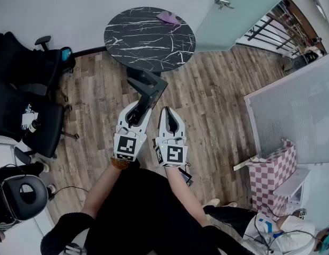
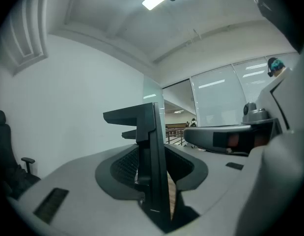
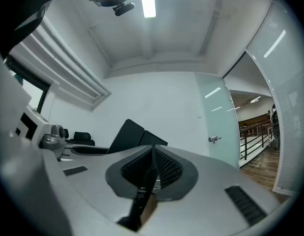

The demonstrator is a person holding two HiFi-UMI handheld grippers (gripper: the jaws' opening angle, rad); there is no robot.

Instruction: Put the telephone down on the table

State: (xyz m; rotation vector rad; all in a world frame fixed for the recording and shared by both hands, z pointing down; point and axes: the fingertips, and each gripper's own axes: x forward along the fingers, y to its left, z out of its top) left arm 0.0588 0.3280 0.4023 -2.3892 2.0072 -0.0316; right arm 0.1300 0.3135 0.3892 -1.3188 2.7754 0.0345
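Observation:
The telephone (image 1: 148, 87) is a black, angular piece held in the air above the wood floor, just short of the round black marble table (image 1: 149, 36). My left gripper (image 1: 135, 113) is shut on its lower end. In the left gripper view the telephone (image 2: 148, 132) stands upright between the jaws of my left gripper (image 2: 152, 181). Right beside it my right gripper (image 1: 169, 116) is shut with nothing in it. In the right gripper view the telephone (image 3: 128, 135) shows to the left, behind the right gripper (image 3: 151, 173).
A small purple object (image 1: 168, 18) lies at the table's far edge. Black office chairs (image 1: 26, 84) stand at the left. A frosted glass door (image 1: 238, 9) is beyond the table, and a glass partition (image 1: 292, 110) and a checkered box (image 1: 273, 174) are at the right.

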